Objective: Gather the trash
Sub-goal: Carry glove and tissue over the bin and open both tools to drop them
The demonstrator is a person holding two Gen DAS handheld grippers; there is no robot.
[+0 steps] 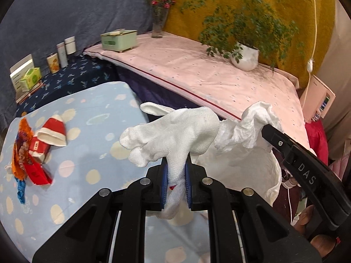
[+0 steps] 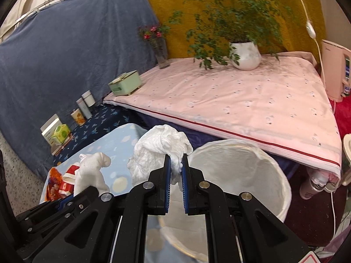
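Observation:
My left gripper (image 1: 176, 166) is shut on a white knitted glove (image 1: 175, 129) and holds it up above the blue dotted table (image 1: 92, 114); the glove also shows in the right wrist view (image 2: 91, 173). My right gripper (image 2: 176, 164) is shut on a crumpled white tissue (image 2: 158, 151), held at the near rim of a white-lined trash bin (image 2: 241, 175). The tissue (image 1: 245, 127) and bin (image 1: 248, 173) show right of the glove in the left wrist view. Red paper cup (image 1: 53, 131), red carton (image 1: 38, 149) and orange wrapper (image 1: 20, 151) lie on the table's left.
A pink-covered bed (image 2: 241, 100) lies behind the bin, with a potted plant (image 2: 245, 52), a flower vase (image 2: 161, 52) and a green box (image 2: 125, 85). Tins and boxes (image 2: 65, 122) line a dark blue shelf. A pink appliance (image 2: 335, 70) stands far right.

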